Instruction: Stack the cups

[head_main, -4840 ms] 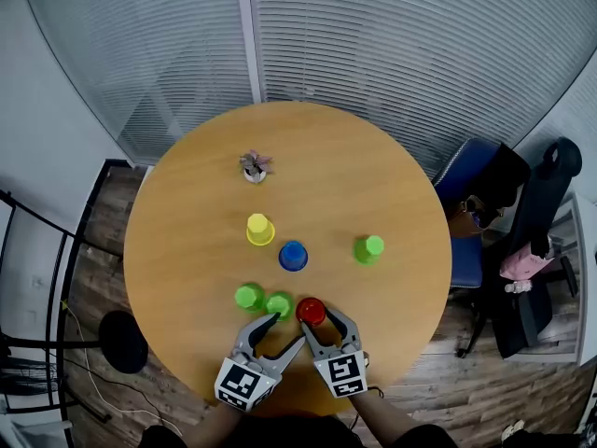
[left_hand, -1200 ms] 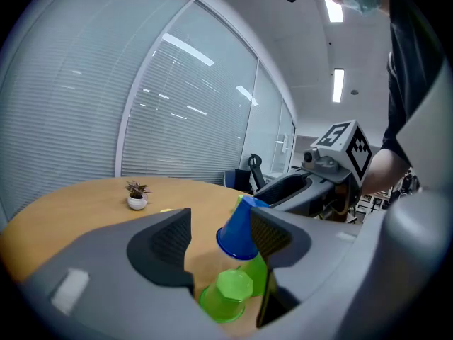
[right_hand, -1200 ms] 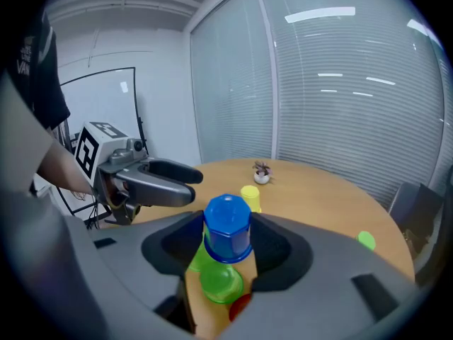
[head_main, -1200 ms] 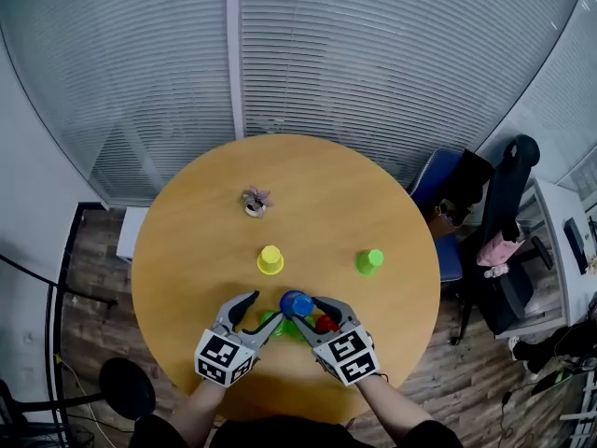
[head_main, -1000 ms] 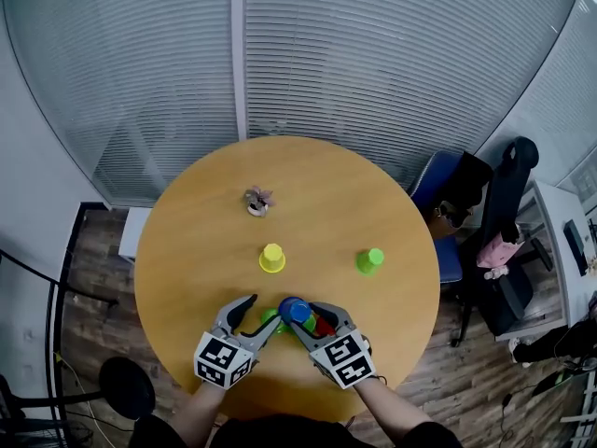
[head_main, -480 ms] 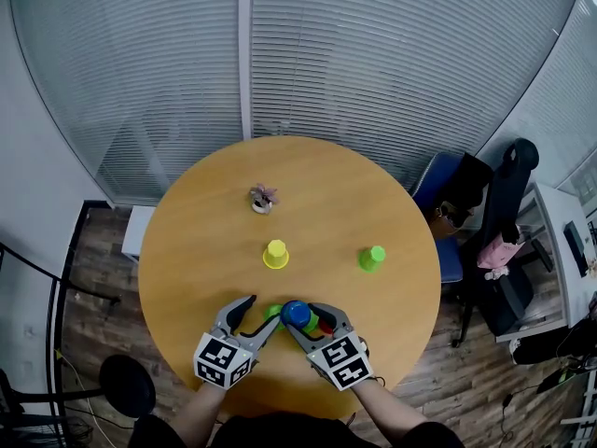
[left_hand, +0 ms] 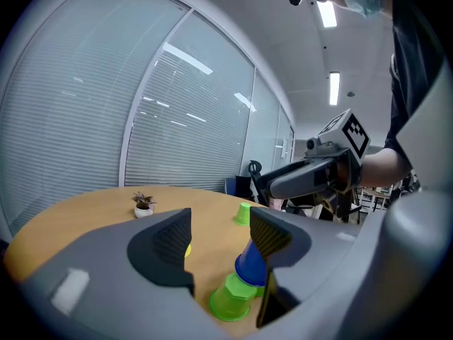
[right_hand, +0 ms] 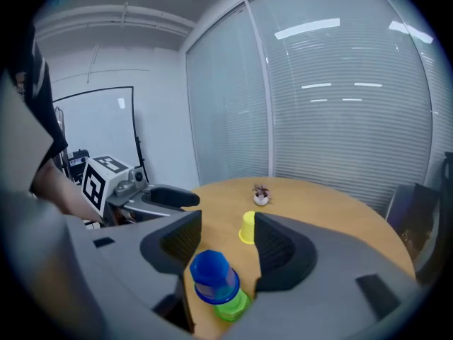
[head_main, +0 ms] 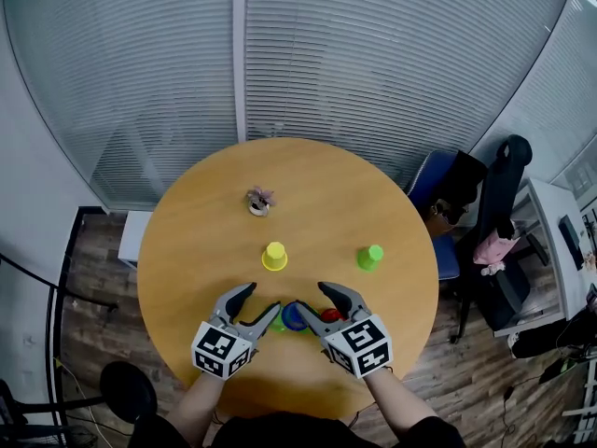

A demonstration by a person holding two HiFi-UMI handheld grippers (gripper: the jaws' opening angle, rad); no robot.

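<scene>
At lower centre the blue cup (head_main: 294, 316) caps a green cup (right_hand: 230, 304) on the desk (head_main: 205, 222); left fingers (head_main: 238, 297) and right fingers (head_main: 336, 297) gape empty beside it, seemingly letting the stack stand.

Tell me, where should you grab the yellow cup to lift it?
Probably across its side wall, about halfway up, coming in from the person's side of the table. The yellow cup stands upside down and alone, narrow end up, so nothing crowds it and both sides are free to squeeze.
</scene>
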